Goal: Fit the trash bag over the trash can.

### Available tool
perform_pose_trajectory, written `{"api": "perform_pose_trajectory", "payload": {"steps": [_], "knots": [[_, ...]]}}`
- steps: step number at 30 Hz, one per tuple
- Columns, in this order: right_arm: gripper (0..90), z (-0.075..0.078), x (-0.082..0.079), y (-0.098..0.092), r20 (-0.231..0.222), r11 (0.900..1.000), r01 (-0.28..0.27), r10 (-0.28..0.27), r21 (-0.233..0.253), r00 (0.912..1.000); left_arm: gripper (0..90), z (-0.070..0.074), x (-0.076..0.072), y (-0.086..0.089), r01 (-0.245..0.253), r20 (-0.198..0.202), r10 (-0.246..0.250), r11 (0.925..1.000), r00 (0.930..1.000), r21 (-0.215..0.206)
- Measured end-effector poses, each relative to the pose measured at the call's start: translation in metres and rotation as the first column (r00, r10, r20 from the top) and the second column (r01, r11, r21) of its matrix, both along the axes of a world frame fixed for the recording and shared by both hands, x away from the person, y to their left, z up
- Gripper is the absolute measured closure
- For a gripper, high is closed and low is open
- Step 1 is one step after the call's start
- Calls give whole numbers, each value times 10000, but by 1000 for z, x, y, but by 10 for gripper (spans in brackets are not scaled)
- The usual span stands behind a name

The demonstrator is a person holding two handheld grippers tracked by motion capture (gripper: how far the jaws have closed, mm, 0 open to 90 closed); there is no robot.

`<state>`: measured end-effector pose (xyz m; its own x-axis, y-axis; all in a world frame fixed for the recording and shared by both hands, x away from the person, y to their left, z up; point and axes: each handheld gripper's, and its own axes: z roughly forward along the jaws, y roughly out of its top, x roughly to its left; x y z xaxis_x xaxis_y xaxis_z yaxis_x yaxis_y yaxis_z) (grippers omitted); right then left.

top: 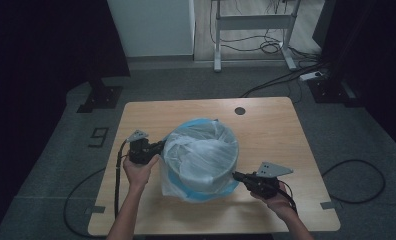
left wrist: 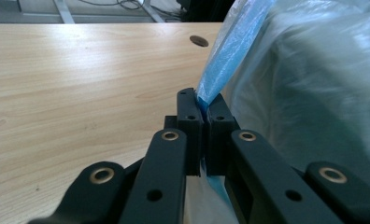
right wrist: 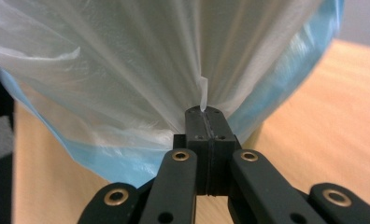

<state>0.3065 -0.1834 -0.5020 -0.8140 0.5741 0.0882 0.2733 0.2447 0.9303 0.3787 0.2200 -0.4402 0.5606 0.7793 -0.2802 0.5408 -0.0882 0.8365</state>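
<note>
A round bin (top: 206, 167) stands in the middle of the wooden table (top: 266, 125), wrapped in a thin white plastic bag (top: 198, 145) with a blue edge (top: 206, 194). My left gripper (top: 161, 146) is at the bin's left side, shut on the bag's blue edge (left wrist: 220, 56). My right gripper (top: 238, 176) is at the bin's front right, shut on a pinch of the white bag (right wrist: 127, 70). In the left gripper view the jaws (left wrist: 204, 105) clamp the film; in the right gripper view the jaws (right wrist: 205, 112) meet with a sliver of plastic sticking out.
A round cable hole (top: 240, 110) sits near the table's far edge. Bare wood lies to the left and right of the bin. Cables (top: 356, 172) trail on the grey floor, and a desk frame (top: 253, 22) stands beyond the table.
</note>
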Motion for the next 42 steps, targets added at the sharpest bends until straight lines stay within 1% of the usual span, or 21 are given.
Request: {"api": "perform_pose_trajectory", "payload": {"steps": [3, 6, 10, 13, 16, 18, 21, 23, 25, 27, 31, 32, 35, 38, 42], "knots": [[890, -6, 3, 1, -161, 9998, 183, -184, -34, 9997, 868, 0, 1, 0, -22, -100, 22, 10000, 9999, 18], [887, -7, 3, 2, -147, 9997, 237, -238, -51, 9996, 868, 0, 1, 1, -70, -100, 71, 10000, 9999, 28], [863, -3, 1, 2, 33, 9995, 300, -300, 25, 9995, 873, 4, -1, 5, -263, 237, 264, 9996, 9994, -27], [858, 0, -1, 0, 142, 9991, 413, -415, 103, 9990, 875, 10, -2, 9, -449, 556, 448, 9990, 9974, 1], [860, 2, -1, -1, 189, 9989, 451, -453, 83, 9988, 876, 17, 0, 12, -610, 730, 617, 9981, 9954, -107], [871, 5, 0, -1, 250, 9987, 501, -503, 94, 9984, 875, 20, 4, 13, -685, 758, 687, 9976, 9947, -54], [877, 11, 1, -1, 392, 9984, 558, -561, 93, 9977, 875, 20, 12, 15, -828, 552, 828, 9966, 9950, -6], [877, 15, 3, -1, 460, 9982, 591, -594, 80, 9972, 873, 18, 19, 17, -941, 229, 939, 9956, 9953, 55], [878, 17, 5, -1, 443, 9983, 575, -579, 94, 9973, 873, 14, 25, 19, -1056, 2, 1056, 9943, 9944, 117], [881, 17, 7, 0, 400, 9984, 554, -556, 51, 9977, 873, 8, 31, 20, -1099, -325, 1106, 9937, 9933, 228], [883, 13, 14, 3, 185, 9989, 469, -468, -26, 9987, 872, -4, 38, 18, -1014, -717, 1037, 9942, 9920, 348], [883, 12, 15, 4, 160, 9990, 454, -453, -32, 9988, 872, -7, 40, 17, -926, -861, 957, 9949, 9917, 398], [885, 8, 19, 7, -8, 9988, 496, -496, -53, 9988, 871, -15, 43, 14, -724, -1126, 780, 9960, 9906, 525], [886, 3, 20, 8, -163, 9988, 465, -467, -133, 9988, 871, -21, 42, 13, -502, -1368, 585, 9967, 9889, 633], [886, -3, 19, 8, -274, 9987, 426, -434, -292, 9987, 870, -26, 37, 13, -353, -1490, 448, 9972, 9878, 658]]}}
